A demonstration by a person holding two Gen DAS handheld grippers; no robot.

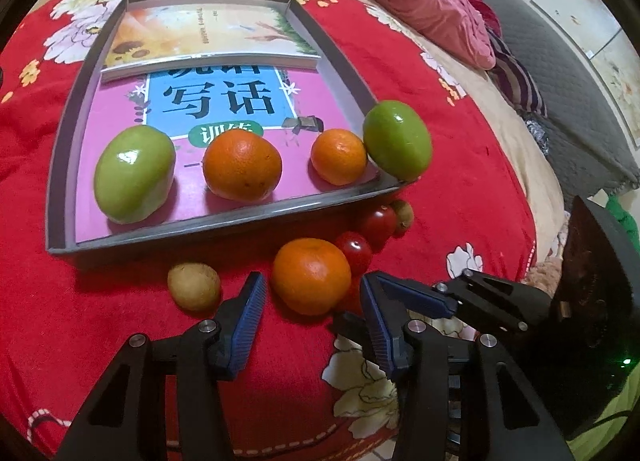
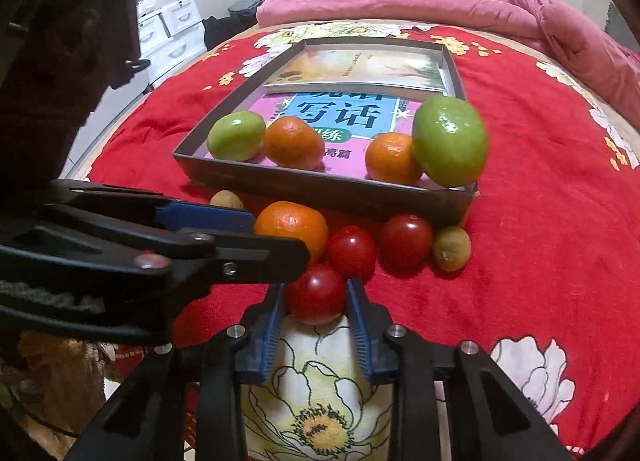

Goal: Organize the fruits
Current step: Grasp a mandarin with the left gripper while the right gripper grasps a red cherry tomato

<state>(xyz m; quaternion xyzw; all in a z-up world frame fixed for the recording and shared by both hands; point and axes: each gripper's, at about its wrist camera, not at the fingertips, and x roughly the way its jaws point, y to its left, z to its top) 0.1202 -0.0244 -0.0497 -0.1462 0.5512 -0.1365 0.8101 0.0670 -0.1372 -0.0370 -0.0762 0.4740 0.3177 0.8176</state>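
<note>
a shallow grey tray (image 1: 68,165) sits on the red floral bedspread (image 1: 460,189) with two books laid flat in it, and four fruits are lined along its near edge: a green fruit (image 1: 134,175) at the left end, a larger orange (image 1: 242,165), a smaller orange (image 1: 339,157), and a second green fruit (image 1: 397,140) perched on the right corner, half over the rim. that much of the sorting looks done.

still loose on the bedspread in front of the tray are another orange (image 1: 311,276), three cherry tomatoes, and two small brownish fruits: one (image 1: 194,287) off to the left, one (image 2: 452,248) at the right end beside the tray corner.

the right gripper (image 2: 316,297) is clamped on the nearest tomato (image 2: 316,293); both blue pads press its sides, and it still rests low on the cloth. the other two tomatoes (image 2: 352,253) (image 2: 406,239) lie just behind it, touching or nearly so.

the left gripper (image 1: 312,293) straddles the loose orange with its jaws apart; the pads stand just beside the fruit, and a gap shows on the left side, so it is not yet gripped.

by my count, four pieces are placed and six remain, two of them now being taken. the green fruit on the corner looks liable to roll off if the tray is bumped.
</note>
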